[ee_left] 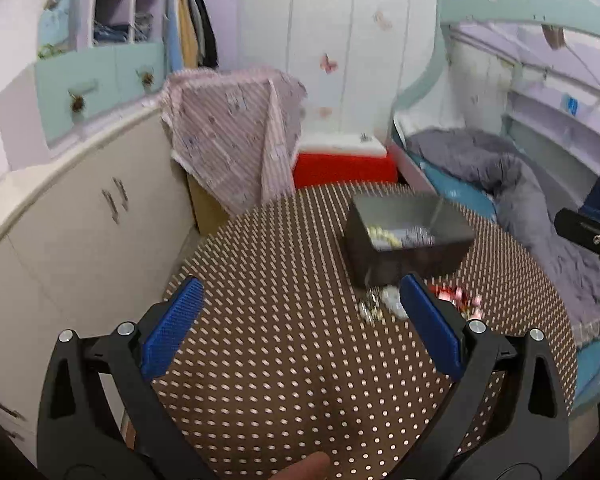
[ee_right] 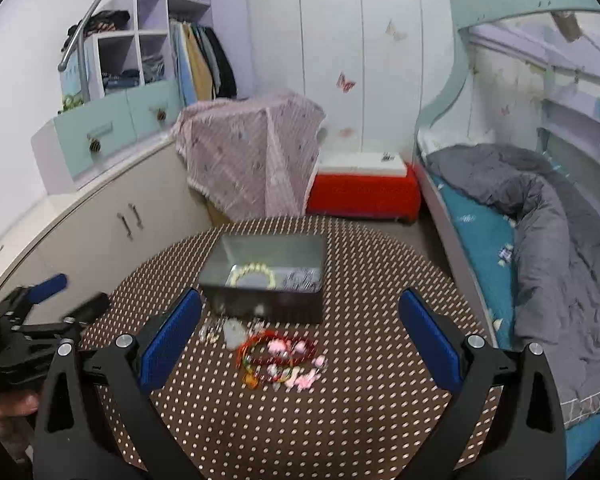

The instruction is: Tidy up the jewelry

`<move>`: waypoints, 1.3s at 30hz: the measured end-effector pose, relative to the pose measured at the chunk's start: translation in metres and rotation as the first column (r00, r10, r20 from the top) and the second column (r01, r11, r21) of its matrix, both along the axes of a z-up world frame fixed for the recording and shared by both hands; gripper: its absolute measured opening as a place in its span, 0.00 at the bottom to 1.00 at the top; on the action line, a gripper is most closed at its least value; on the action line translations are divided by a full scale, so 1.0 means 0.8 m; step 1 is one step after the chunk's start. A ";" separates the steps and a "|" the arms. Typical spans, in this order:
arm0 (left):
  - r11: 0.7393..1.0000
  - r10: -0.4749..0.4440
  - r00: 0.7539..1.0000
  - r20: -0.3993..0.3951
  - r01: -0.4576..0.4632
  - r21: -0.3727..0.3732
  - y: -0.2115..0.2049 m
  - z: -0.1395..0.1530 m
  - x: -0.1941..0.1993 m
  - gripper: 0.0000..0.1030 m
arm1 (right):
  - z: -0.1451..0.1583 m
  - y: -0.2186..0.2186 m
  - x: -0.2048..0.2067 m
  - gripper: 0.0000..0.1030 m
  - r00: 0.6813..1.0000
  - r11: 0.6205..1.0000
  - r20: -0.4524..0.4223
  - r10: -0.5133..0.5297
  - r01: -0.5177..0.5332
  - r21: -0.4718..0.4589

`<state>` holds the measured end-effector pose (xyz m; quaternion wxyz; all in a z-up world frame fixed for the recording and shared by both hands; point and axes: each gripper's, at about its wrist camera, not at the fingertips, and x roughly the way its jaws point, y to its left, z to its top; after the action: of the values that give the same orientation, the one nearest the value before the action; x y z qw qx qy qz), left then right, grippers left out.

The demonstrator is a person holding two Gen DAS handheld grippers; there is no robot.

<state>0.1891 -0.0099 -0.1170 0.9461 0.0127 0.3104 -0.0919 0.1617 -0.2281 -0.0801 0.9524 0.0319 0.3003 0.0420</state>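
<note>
Right wrist view shows the right claw point(ee_right: 300, 336) spread wide with nothing between its blue pads point(ee_right: 168, 346). It hangs over the near part of the round desk point(ee_right: 380, 420), which wears a brown cloth with pale dots. Just past the claw lies a heap of jewelry point(ee_right: 282, 360): red bead loops, pink charms and a few small silver bits, all touching or tangled together. Behind the heap, toward the far edge of the desk, stands a dark box point(ee_right: 266, 280) with no lid. Inside it sit a ring of pale yellow beads point(ee_right: 252, 274) and some silvery pieces that are too blurry to name.

Left wrist view shows the left claw point(ee_left: 300, 320) also spread wide and holding nothing. It hangs over the left side of the desk point(ee_left: 280, 380). The same box point(ee_left: 408, 236) stands ahead of it and to the right, and the jewelry point(ee_left: 384, 304) peeks out beside its right pad point(ee_left: 430, 324).

Beyond the desk are a red chest point(ee_right: 364, 194), a striped cloth point(ee_right: 252, 156) draped over something, pale cupboards point(ee_right: 112, 216) and a bed with a grey blanket point(ee_right: 540, 216).
</note>
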 end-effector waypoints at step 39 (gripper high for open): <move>0.989 -0.146 0.966 -0.213 0.149 -0.004 -0.007 -0.099 0.063 0.09 | -0.118 0.106 0.067 0.50 0.916 0.943 -0.234 0.327 -0.332 0.021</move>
<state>0.2398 -0.0151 -0.1958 0.8979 0.0317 0.4085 -0.1607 0.2154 -0.1436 -0.1747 0.8899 -0.0234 0.4119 0.1948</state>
